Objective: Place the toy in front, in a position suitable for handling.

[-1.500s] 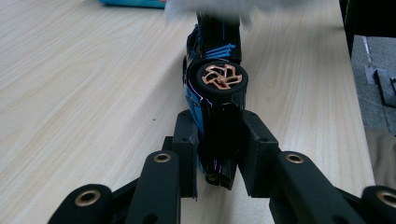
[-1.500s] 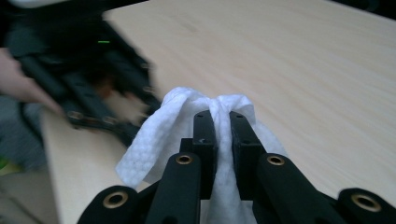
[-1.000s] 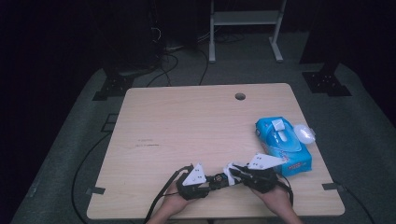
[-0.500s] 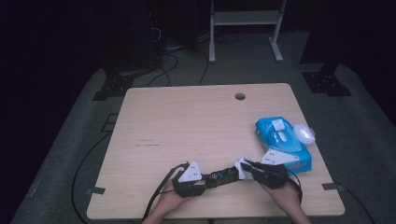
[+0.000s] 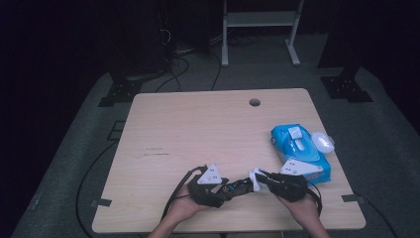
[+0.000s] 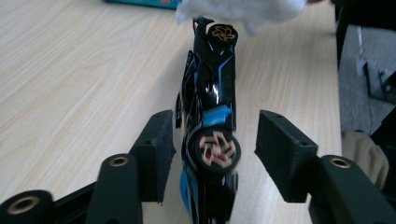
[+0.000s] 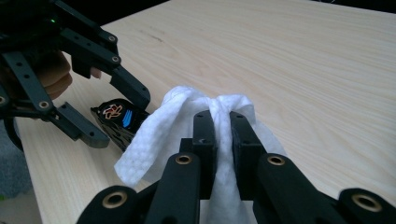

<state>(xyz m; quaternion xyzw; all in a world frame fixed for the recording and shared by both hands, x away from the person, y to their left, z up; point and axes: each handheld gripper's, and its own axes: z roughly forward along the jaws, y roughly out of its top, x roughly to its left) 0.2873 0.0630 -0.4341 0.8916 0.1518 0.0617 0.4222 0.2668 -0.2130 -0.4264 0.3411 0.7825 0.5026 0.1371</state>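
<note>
Your left gripper (image 6: 212,140) has just been opening its jaws, the toy car (image 6: 210,126) lying loose between them (pads clear). Your right gripper (image 7: 223,140) pinches the wipe (image 7: 154,135).

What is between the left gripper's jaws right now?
A black-and-blue toy car lies lengthwise between the pads of the left gripper, which have just been opening and stand clear of it. Its far end is covered by the white wipe clamped in the right gripper.
</note>
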